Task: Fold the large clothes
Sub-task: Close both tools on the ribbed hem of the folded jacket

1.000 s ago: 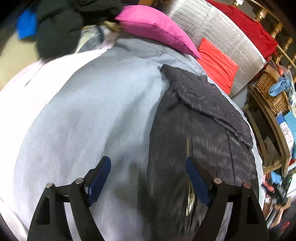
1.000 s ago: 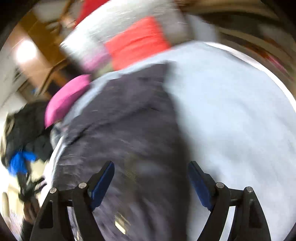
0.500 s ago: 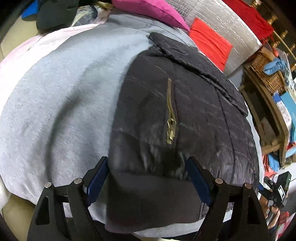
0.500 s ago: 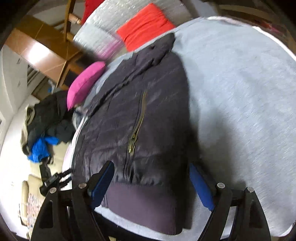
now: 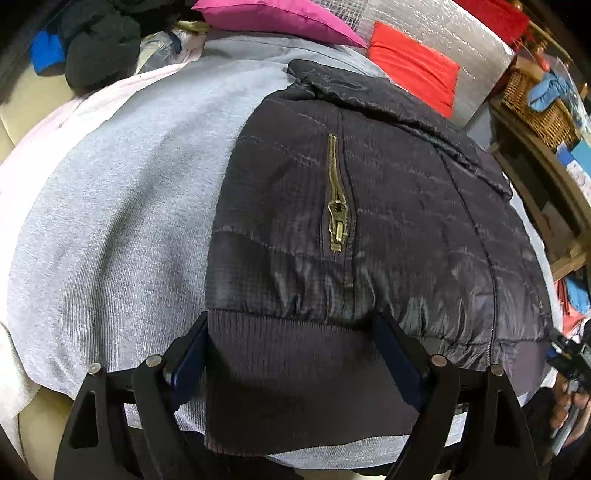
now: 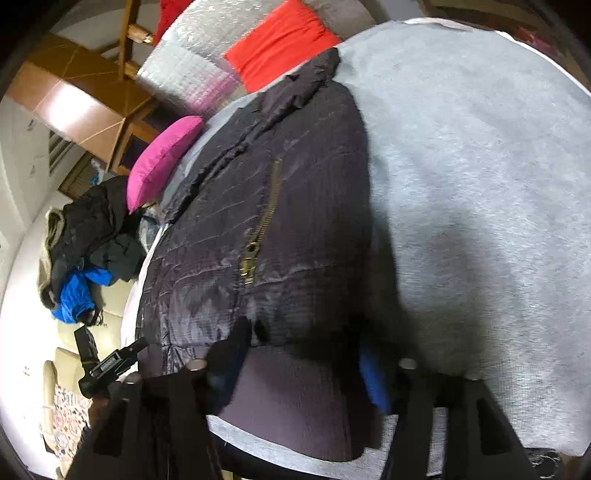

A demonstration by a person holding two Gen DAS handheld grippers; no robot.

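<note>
A dark quilted jacket [image 5: 388,221] with a brass zip lies folded lengthwise on a grey sheet [image 5: 110,221], its ribbed hem [image 5: 295,387] nearest me. My left gripper [image 5: 293,354] straddles the left part of that hem, with jaws wide and opening slightly and pads clear of the cloth. In the right wrist view the jacket [image 6: 288,206] runs away from my right gripper [image 6: 301,365]. Its blurred jaws are closing around the hem [image 6: 295,406] at the jacket's right edge, and no firm pinch shows. The other gripper [image 6: 110,362] shows at the left.
A pink pillow [image 5: 273,14], a red cushion [image 5: 410,66] and a silver quilted mat [image 5: 443,29] lie beyond the jacket's collar. A heap of dark and blue clothes [image 6: 88,229] sits at the far left. A wicker basket [image 5: 535,103] on wooden shelves stands to the right.
Both grippers came down and back along the jacket to its ribbed hem, which now lies between each pair of fingers. The right jaws have narrowed.
</note>
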